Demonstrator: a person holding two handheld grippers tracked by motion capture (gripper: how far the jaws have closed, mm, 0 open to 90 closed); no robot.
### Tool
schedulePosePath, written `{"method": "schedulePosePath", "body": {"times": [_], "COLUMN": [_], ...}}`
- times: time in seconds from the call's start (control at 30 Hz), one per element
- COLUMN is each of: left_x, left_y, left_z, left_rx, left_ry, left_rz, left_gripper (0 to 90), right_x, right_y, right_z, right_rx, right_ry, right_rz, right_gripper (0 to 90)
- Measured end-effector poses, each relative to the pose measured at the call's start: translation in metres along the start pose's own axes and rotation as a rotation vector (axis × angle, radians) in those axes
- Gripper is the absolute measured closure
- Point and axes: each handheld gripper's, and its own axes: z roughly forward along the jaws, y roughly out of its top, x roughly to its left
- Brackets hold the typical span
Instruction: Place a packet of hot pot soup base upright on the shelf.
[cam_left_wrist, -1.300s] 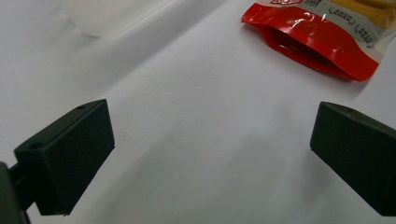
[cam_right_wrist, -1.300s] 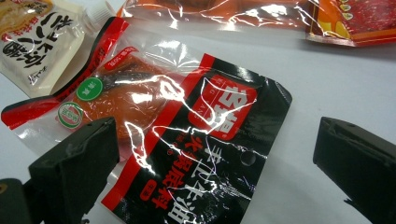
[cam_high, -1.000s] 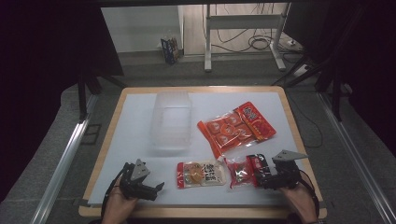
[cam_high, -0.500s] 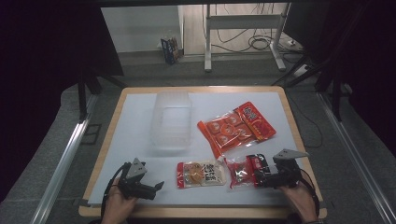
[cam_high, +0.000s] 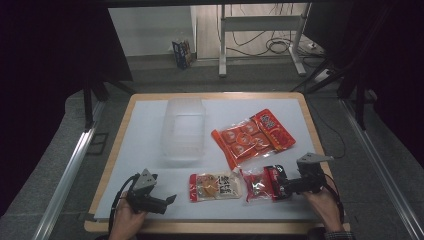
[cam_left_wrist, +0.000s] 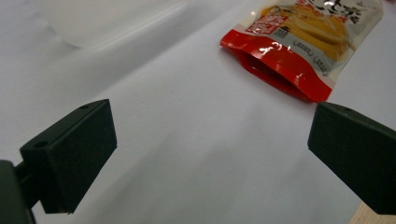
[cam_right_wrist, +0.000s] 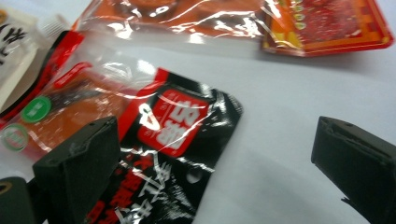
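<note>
The black-and-red snack packet (cam_right_wrist: 173, 154) lies between the right hand-held gripper (cam_right_wrist: 224, 163)'s wide-open, empty jaws, nearer its left one.

A lab-like workroom; dark curtains (cam_high: 45, 75), loose floor cables (cam_high: 275, 47), metal stand legs (cam_high: 222, 40) behind the table (cam_high: 150, 130).

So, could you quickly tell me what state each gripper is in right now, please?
Left gripper: open, holding nothing, above bare table.
Right gripper: open, holding nothing, jaws over the red-and-black snack packet.
</note>
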Motion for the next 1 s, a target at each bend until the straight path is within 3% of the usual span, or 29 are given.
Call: {"method": "schedulePosePath", "body": {"times": [0.17, 0.4, 0.6, 0.87, 1.0], "left_x": [-0.006, -0.005, -0.005, -0.006, -0.002], "left_y": [0.001, 0.002, 0.003, 0.003, 0.001], "left_z": [0.003, -0.001, -0.002, -0.001, 0.0], "left_rx": [0.025, 0.012, 0.03, 0.033, 0.01], "left_ry": [0.022, 0.047, 0.057, 0.042, 0.005], "left_rz": [0.06, 0.03, 0.018, 0.028, 0.021], "left_gripper": [1.0, 1.1, 1.0, 0.9, 0.7], "right_x": [-0.007, -0.019, -0.023, -0.032, -0.037], "right_y": [0.004, 0.01, 0.016, 0.025, 0.031], "right_z": [0.001, 0.007, 0.011, 0.018, 0.025], "right_rx": [-0.013, -0.017, -0.014, -0.009, 0.003], "right_ry": [-0.022, -0.04, -0.035, -0.038, -0.042], "right_rz": [0.014, 0.029, 0.032, 0.022, 0.034], "right_gripper": [1.2, 1.0, 0.9, 1.0, 1.0]}}
